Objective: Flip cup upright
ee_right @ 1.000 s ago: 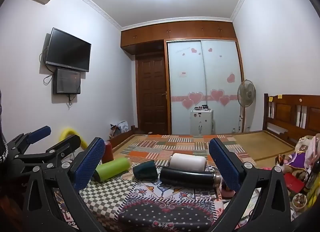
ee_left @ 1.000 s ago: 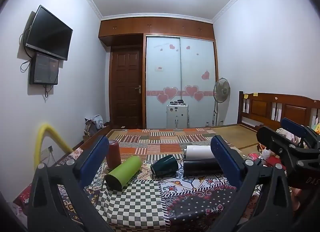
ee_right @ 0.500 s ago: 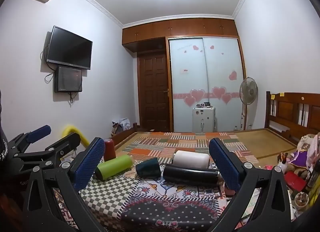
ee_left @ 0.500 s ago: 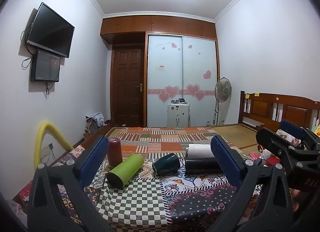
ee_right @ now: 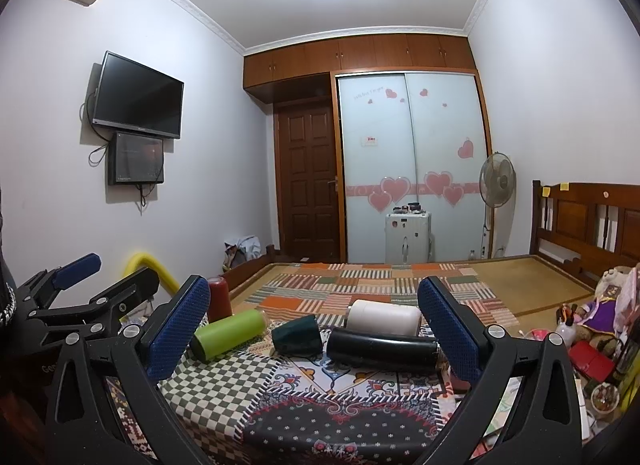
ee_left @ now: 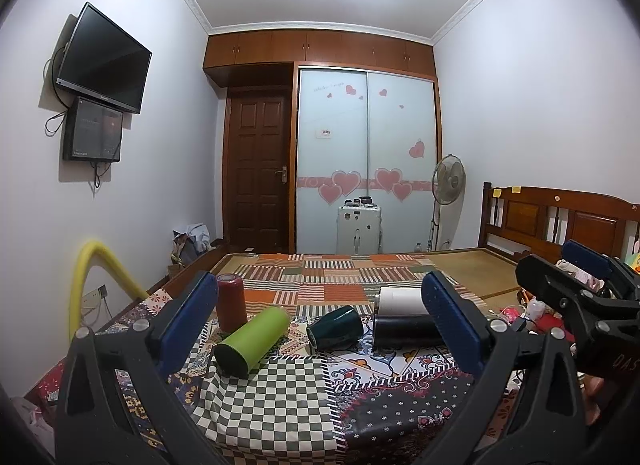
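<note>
Several cups rest on a patterned cloth. A red cup (ee_left: pixel 231 302) stands upright at the left. A green cup (ee_left: pixel 253 340), a dark green cup (ee_left: pixel 335 331), a black flask (ee_left: pixel 404 331) and a white cup (ee_left: pixel 400 301) lie on their sides. My left gripper (ee_left: pixel 320 317) is open and empty, short of the cups. My right gripper (ee_right: pixel 314 323) is open and empty, also short of them; in its view the green cup (ee_right: pixel 229 333), dark green cup (ee_right: pixel 298 334), black flask (ee_right: pixel 382 348) and white cup (ee_right: pixel 384 317) show.
The cloth-covered surface (ee_left: pixel 280 397) ends close in front of me. The right gripper's body (ee_left: pixel 580 305) is at the right of the left wrist view. A yellow tube (ee_left: pixel 92 285) arches at the left. Clutter (ee_right: pixel 592 349) lies at the right. A bed headboard (ee_right: pixel 588 221) is beyond.
Both views have tilted slightly upward, so the cups sit a little lower in frame. The cups have not moved. Both grippers stay open.
</note>
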`<state>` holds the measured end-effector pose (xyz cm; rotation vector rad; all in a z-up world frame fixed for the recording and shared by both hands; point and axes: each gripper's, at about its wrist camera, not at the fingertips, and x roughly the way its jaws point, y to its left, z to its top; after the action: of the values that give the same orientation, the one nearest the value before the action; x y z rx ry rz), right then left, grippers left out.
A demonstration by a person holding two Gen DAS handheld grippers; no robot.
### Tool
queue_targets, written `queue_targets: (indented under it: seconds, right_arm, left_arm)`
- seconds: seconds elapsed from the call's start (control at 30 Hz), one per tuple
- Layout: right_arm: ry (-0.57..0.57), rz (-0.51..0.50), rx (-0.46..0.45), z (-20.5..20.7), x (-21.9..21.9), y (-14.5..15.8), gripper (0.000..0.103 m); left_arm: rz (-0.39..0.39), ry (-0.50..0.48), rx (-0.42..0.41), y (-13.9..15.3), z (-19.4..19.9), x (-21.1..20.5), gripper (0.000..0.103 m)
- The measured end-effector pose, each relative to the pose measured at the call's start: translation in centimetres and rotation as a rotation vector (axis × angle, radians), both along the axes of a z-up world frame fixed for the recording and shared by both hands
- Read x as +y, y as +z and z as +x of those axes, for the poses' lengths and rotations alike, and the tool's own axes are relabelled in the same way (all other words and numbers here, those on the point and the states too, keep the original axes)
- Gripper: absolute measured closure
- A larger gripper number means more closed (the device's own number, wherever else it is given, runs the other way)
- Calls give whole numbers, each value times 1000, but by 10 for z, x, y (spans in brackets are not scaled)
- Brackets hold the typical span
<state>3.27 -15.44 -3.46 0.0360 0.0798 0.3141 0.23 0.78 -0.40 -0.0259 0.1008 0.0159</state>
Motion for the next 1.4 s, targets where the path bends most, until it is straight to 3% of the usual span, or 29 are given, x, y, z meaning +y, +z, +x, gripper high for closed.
queue_targets:
  seconds: [1.4]
  right_arm:
    - [1,-2,7,3,1,0,0]
  left_arm:
    - [5,4,9,-4,5,4,0]
